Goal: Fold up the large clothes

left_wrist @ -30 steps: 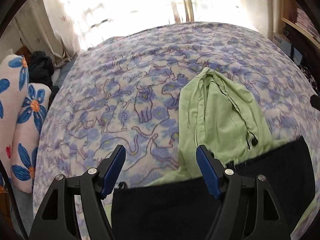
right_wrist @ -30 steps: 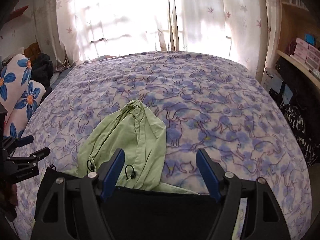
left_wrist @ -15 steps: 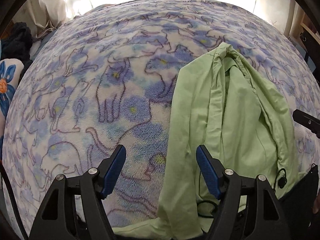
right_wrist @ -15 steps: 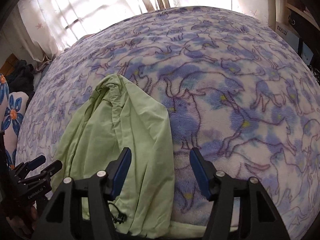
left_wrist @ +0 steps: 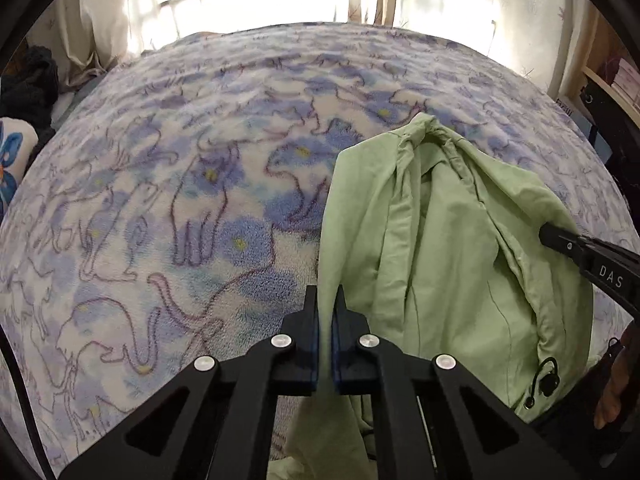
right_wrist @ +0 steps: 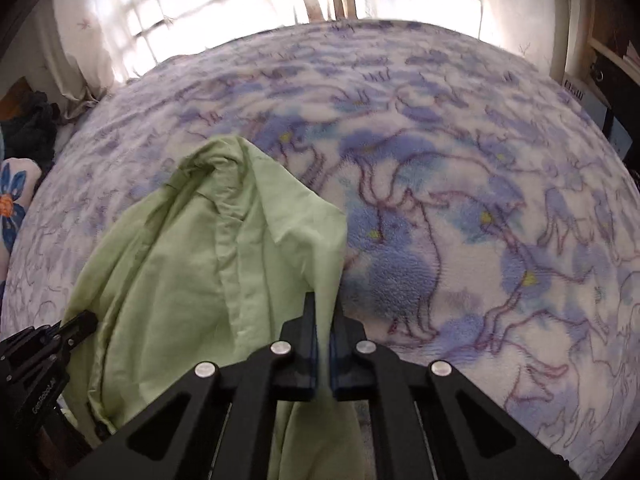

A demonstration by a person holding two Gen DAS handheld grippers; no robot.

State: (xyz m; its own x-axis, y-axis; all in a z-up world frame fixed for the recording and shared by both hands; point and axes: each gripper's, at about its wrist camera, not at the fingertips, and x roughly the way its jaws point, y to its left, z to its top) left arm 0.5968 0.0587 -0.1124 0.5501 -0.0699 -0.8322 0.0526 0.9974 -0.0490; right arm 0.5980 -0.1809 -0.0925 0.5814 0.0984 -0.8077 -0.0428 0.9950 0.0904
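Garment (left_wrist: 440, 248) hem hidden behind claws.

Left tongs (left_wrist: 327, 304) – right tongs (right_wrist: 323, 304) – clamped.

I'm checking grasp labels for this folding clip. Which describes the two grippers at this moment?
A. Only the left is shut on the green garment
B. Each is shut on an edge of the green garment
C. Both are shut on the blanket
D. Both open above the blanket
B: the left gripper and the right gripper each have their fingers closed on an edge of the green garment.
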